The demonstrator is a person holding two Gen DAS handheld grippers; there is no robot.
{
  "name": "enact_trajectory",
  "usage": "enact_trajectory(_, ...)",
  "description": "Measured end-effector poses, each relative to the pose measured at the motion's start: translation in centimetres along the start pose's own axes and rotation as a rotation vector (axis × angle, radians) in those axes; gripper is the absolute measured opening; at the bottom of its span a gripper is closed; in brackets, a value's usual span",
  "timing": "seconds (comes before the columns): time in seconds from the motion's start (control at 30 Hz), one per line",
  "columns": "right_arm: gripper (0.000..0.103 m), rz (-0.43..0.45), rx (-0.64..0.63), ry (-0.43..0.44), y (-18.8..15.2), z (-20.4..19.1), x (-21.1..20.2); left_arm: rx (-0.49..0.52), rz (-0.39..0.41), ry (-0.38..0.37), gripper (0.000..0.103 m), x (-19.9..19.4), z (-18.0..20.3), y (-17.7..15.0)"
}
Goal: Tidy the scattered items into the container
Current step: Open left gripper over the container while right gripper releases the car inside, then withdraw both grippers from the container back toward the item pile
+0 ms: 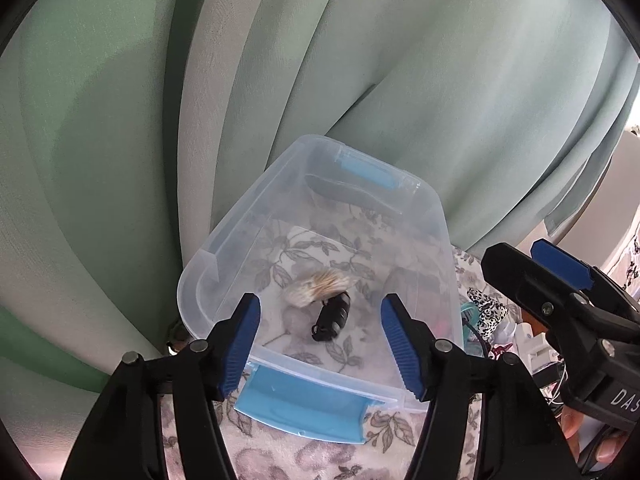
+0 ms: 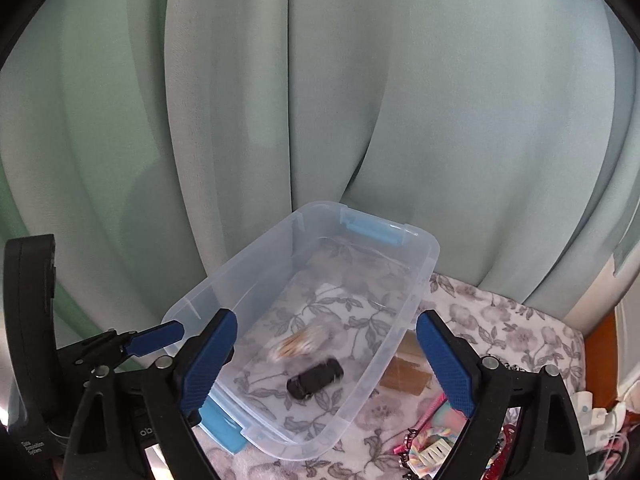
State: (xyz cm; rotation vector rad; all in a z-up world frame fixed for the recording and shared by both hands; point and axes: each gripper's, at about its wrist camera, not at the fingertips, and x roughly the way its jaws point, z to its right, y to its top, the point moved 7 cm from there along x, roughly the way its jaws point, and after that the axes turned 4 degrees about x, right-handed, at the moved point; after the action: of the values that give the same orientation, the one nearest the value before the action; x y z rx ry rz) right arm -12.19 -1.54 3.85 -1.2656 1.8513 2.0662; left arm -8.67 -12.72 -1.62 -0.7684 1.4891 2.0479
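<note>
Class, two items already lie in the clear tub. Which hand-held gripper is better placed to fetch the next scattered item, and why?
Probably the right hand-held gripper: its jaws are open and empty, and the hair clips lie just below it, right of the tub. The left hand-held gripper sits over the tub.

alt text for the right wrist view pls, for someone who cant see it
A clear plastic container with blue latches sits on a floral cloth, holding a small black toy car and a blurred pale item. The right gripper frames it with empty, open jaws. Green curtains hang behind; scattered items lie right.
</note>
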Motion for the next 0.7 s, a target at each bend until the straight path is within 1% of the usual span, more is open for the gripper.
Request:
enact_trajectory(0.03,0.093,-0.002,0.002,-0.002,-0.1,0.2,-0.1,0.002,-0.003,0.0,0.065,0.0,0.1,-0.1)
enact_trajectory(0.13,0.093,-0.006,0.006,-0.01,-0.5,0.7,-0.4,0.012,-0.01,-0.005,0.071,-0.2,0.7,-0.7)
enact_trajectory(0.2,0.093,-0.012,0.01,-0.018,-0.9,1.0,-0.5,0.019,-0.016,-0.006,0.071,0.8,1.5,-0.5)
enact_trajectory(0.27,0.093,-0.02,0.021,-0.02,-1.3,1.4,-0.6,0.028,-0.019,0.006,0.073,1.0,1.7,-0.6)
enact_trajectory(0.4,0.093,-0.018,0.049,-0.019,-1.9,2.1,-1.5,0.034,-0.022,0.022,0.077,0.1,1.7,-1.0)
enact_trajectory(0.5,0.093,-0.018,0.057,-0.029,-2.2,2.8,-1.6,0.041,-0.013,0.034,0.08,-0.5,1.9,-1.3)
enact_trajectory(0.57,0.093,-0.014,0.066,-0.034,-2.4,3.3,-2.1,0.055,0.001,0.038,0.084,-0.8,2.3,-1.3)
enact_trajectory(0.7,0.093,-0.011,0.095,-0.042,-3.0,4.3,-2.9,0.082,0.026,0.038,0.086,-1.6,3.2,-1.3)
